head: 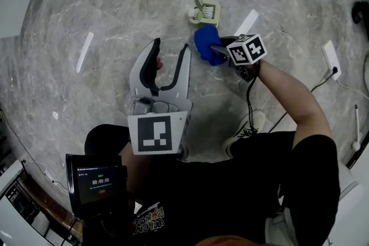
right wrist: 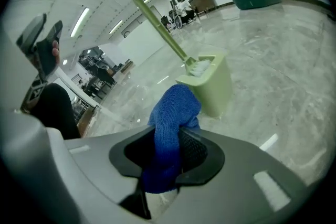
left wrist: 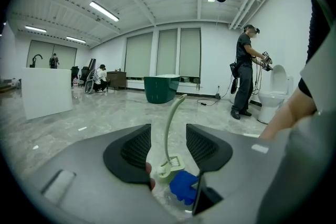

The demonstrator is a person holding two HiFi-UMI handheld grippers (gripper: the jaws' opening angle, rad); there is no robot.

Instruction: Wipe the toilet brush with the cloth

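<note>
Head view steeply down; gripper views low, near floor, share toilet brush (head: 206, 13) (left wrist: 169, 134) (right wrist: 152, 18).

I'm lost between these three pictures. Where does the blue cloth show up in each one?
Head view: cloth above centre, at the tip of the right gripper.
Left gripper view: low centre, just right of the holder.
Right gripper view: centre, clamped between the jaws.
Shared landmark: the green brush holder, next to the cloth in all three.

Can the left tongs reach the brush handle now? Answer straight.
Probably yes: the left tongs are open and empty, the brush handle stands clear ahead, and the cloth sits low beside it.
</note>
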